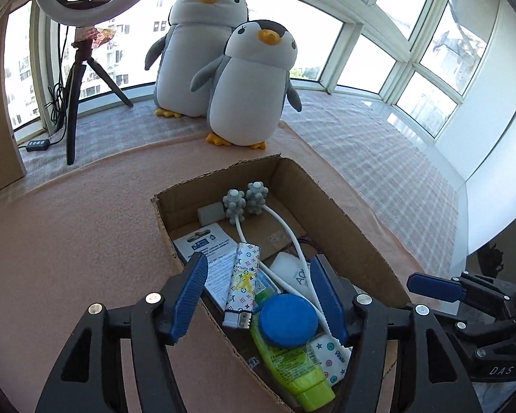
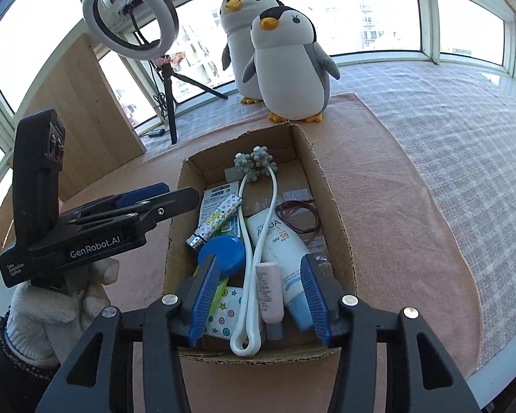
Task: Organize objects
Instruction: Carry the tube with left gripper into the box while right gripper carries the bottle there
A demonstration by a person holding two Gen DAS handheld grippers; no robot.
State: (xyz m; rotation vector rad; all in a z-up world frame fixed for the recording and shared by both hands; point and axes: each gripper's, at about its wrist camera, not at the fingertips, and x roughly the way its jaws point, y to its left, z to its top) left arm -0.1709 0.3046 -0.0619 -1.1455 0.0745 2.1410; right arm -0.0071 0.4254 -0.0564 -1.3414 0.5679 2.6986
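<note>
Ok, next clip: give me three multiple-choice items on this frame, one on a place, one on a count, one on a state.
1. Where is the blue round lid?
A. on the pink cloth
B. in the cardboard box
C. on the windowsill

2. How many plush penguins stand behind the box?
A. one
B. two
C. three

3. What is the right hand-held gripper doing?
A. open, holding nothing
B. shut on the sunscreen tube
C. shut on the lighter

Key: 1 B, the lid lies among the items inside the box. 2 B, two penguins stand side by side. 3 A, its fingers are spread above the box contents, gripping nothing.
</note>
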